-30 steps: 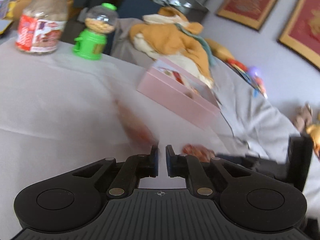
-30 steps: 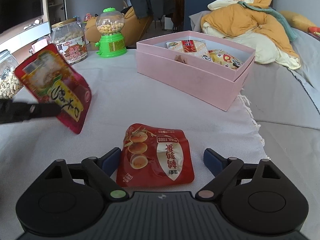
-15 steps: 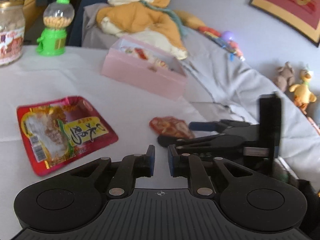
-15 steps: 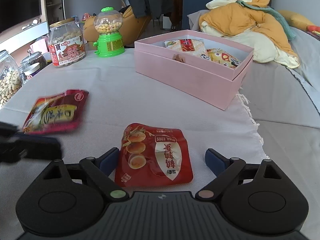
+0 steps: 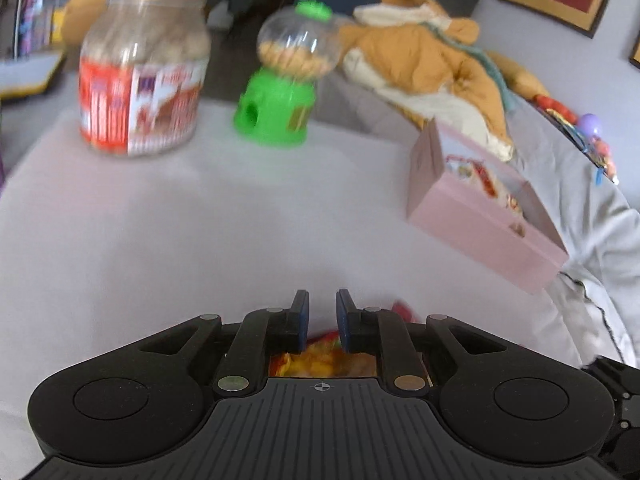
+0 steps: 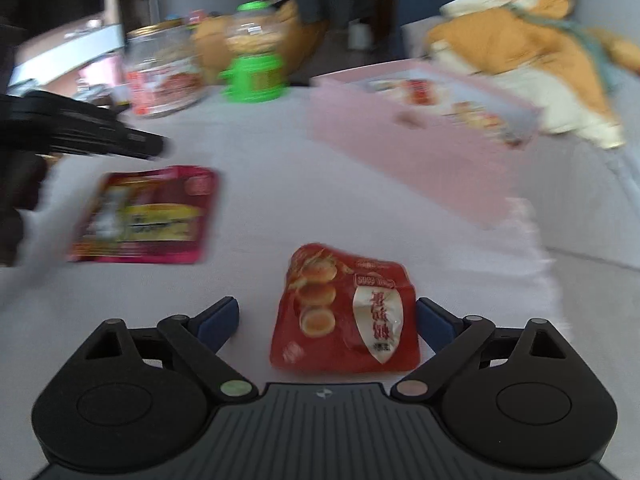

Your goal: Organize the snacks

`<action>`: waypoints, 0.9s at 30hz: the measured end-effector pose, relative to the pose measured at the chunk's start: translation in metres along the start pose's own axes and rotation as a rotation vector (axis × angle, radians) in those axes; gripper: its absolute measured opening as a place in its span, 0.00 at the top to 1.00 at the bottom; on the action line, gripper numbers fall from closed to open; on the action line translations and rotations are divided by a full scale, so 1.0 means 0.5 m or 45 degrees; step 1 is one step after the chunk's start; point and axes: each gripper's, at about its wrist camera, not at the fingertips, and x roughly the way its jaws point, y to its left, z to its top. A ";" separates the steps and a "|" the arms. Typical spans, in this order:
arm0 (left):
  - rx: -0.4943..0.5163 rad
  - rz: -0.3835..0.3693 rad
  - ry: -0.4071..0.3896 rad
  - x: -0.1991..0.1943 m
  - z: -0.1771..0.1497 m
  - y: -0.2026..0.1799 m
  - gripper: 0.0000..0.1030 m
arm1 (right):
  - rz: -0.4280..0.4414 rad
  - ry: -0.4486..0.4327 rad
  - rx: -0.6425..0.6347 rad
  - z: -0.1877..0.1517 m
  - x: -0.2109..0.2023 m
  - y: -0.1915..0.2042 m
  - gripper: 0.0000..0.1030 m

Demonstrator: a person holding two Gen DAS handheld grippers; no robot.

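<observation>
Right gripper [image 6: 327, 318] sits low over the white table [image 6: 280, 184], and its two blue fingers [image 6: 218, 317] are wide apart. A red snack bag with round eggs on it [image 6: 344, 312] lies flat on the table between those fingers. The right finger looks like it is just touching the bag's edge, but the left finger is well apart from it.

To the left and a bit farther away lies a dark red snack bag with a yellow stripe [image 6: 146, 216], flat on the table. It looks blurry. The left gripper [image 6: 120, 140] hangs above it as a dark shape coming in from the left side.

From the left wrist view, the left gripper [image 5: 322, 320] has its fingers [image 5: 301, 320] close together with only a thin gap, and nothing is held between them. A bit of the dark red snack bag [image 5: 324, 362] peeks out under the gripper, near its base.

Far to the right stands a pink box [image 6: 420, 136] with no lid on it. Some snack packs [image 6: 418, 92] lie inside it. At the far left side of the table stand a big jar with a red label [image 5: 140, 92] and a green candy machine [image 5: 280, 92], side by side. Behind the box is a pile of orange and cream cloth [image 6: 532, 56]
</observation>
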 end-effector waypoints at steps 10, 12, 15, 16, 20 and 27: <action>0.042 -0.153 0.027 -0.060 -0.071 -0.031 0.64 | 0.088 0.045 -0.119 0.058 0.057 0.076 0.08; -0.014 -0.208 0.015 -0.063 -0.069 -0.024 0.64 | 0.069 0.045 -0.110 0.062 0.060 0.068 0.09; -0.097 -0.320 0.018 -0.071 -0.066 -0.010 0.64 | 0.029 0.046 -0.100 0.057 0.055 0.045 0.09; -0.112 -0.346 0.014 -0.075 -0.066 -0.008 0.64 | 0.012 0.048 -0.093 0.055 0.053 0.037 0.09; -0.132 -0.271 -0.030 -0.069 -0.059 -0.007 0.64 | -0.070 0.051 -0.058 0.047 0.033 -0.005 0.10; -0.117 -0.275 0.049 -0.006 -0.053 -0.024 0.63 | -0.027 0.041 0.001 0.046 0.022 -0.022 0.10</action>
